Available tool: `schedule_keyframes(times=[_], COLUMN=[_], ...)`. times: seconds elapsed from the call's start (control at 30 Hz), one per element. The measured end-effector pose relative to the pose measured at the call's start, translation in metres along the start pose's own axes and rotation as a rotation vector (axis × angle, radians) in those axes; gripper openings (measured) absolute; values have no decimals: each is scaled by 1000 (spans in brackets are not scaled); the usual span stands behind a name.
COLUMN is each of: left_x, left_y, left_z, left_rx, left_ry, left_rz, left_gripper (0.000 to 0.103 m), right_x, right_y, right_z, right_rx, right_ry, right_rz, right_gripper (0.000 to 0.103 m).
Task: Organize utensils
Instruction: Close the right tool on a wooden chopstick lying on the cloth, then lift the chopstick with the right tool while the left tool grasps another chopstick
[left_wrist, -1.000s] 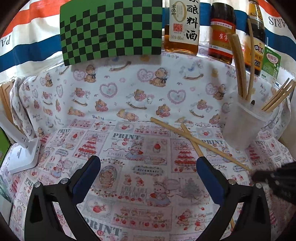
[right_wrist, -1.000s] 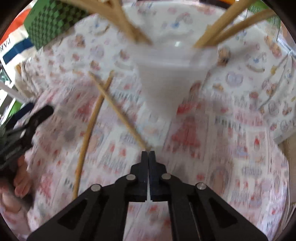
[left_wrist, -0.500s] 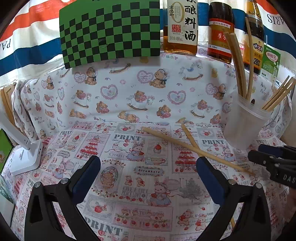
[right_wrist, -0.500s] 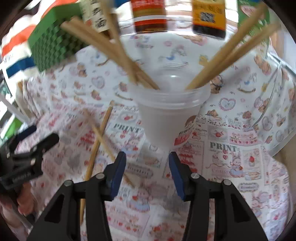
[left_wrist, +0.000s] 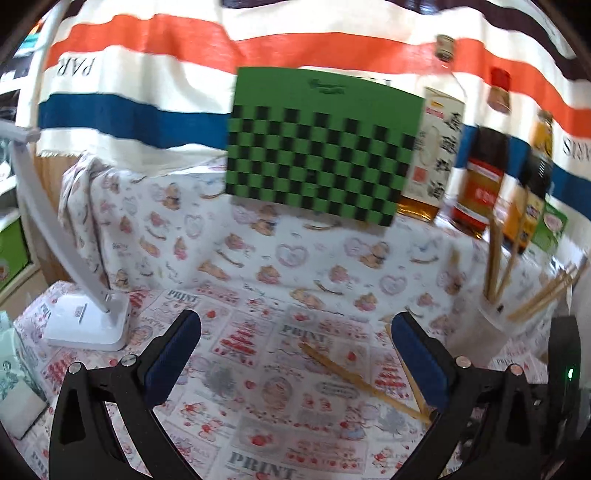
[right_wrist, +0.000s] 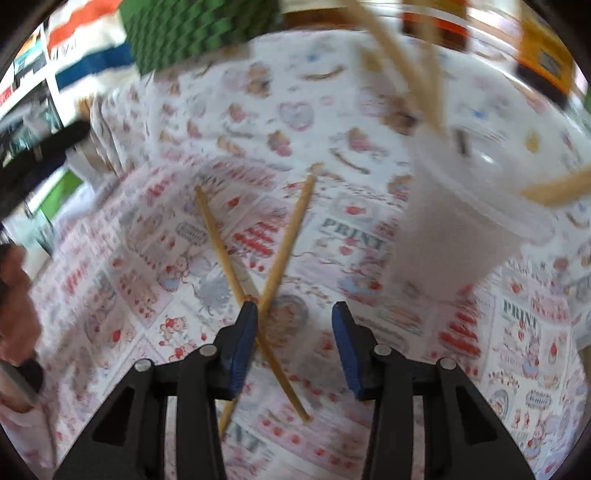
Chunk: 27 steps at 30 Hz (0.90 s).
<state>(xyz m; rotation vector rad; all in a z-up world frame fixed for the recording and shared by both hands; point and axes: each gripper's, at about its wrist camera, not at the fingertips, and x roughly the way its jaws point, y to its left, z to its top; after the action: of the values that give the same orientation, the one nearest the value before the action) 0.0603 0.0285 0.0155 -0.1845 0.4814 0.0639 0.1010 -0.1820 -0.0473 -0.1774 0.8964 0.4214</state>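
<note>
Jaws of my right gripper (right_wrist: 293, 341) have just been opening, narrowed slightly, and stand partly apart, empty, above two crossed chopsticks (right_wrist: 275, 258) on the printed cloth (right_wrist: 369, 350). My left gripper (left_wrist: 295, 354) stands wide, empty. Right of the crossing stands the translucent cup (right_wrist: 458, 229) holding other sticks. I judge chopsticks light, stiff and smooth, liable to roll; best pinched near mid-length, clear of the crossing.
</note>
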Motion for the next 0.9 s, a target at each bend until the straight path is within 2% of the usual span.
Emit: schedule_keyframes(times=[0.17,0.3,0.43,0.5,0.6,0.7,0.83,0.9], left_x=[9,9,7,8,7,9,16,23], left_y=[3,1,3,3,-1,-6,-24,-41], left_z=[-2,-5,-4,-4,-5,-8,-19,-32], left_rx=[28,26,9,11,33,45,114,167], left_ry=[5,13,16,19,9,24,66,114], left_rz=[70,54,38,41,59,42,11,-32], left_gripper=[102,102,102,102,102,102,102,102], right_x=[-3,0,-4,-16,-39,-56,-74,-74], right_y=[12,16,15,10,1,-13,-34,-45], right_z=[-6,-18,-22,-25,-30,-34,-37,-39], right_rx=[-19,-26,15,42,66,108,172,191], right_ry=[43,75,57,6,-68,-109,-172,-161], right_rz=[9,-9,-36,-61,-28,-45,-55,-108], right_gripper=[32,24,7,6,5,5,5,5])
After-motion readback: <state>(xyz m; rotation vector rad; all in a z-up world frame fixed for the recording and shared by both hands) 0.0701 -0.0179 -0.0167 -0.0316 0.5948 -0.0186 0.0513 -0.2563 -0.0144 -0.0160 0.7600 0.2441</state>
